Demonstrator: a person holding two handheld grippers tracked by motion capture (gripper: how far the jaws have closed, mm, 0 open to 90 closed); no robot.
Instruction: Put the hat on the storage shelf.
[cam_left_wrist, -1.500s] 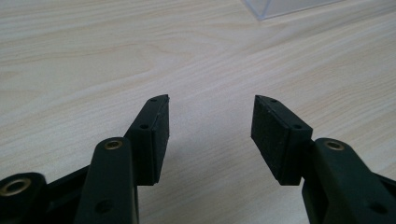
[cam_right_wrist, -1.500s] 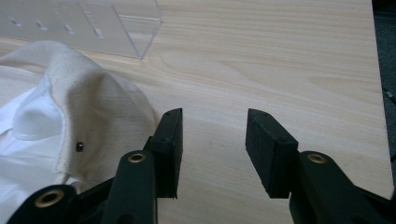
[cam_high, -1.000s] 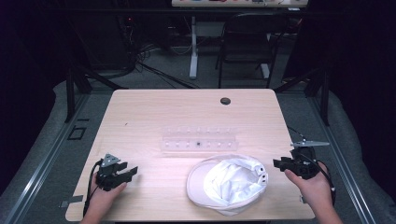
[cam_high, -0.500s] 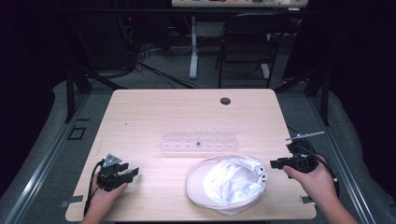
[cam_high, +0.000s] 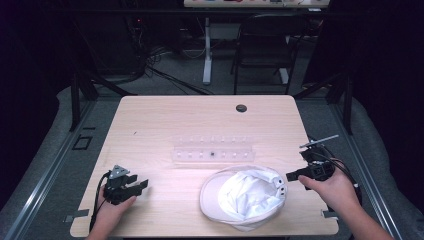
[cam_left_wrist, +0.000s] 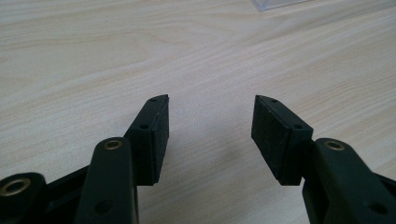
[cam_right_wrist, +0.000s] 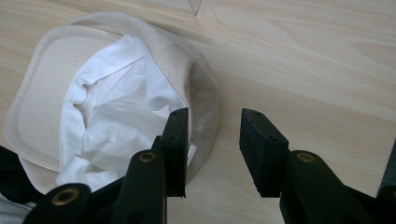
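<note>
Nearest the table's (cam_high: 165, 120) front edge, a white hat (cam_high: 245, 196), upside down, lining showing, brim flat on the wood. Right of it, the right gripper (cam_high: 286, 177), held in a hand (cam_high: 334, 189), raised a little off the tabletop, jaws apart and just now narrowing, with nothing pinched between them. In the right gripper view, one jaw over the hat's near rim, the other over bare wood; possibly brushing the fabric, hard to tell from this angle. At the front left, the left gripper (cam_high: 142, 186) resting low by the other hand (cam_high: 114, 205), jaws spread wide and empty over plain tabletop, well apart from the hat. Farther back, mid-table, a clear plastic tray (cam_high: 212, 150) lying lengthwise, just beyond the hat. Farthest, near the rear edge, a small dark round hole (cam_high: 241, 108).
</note>
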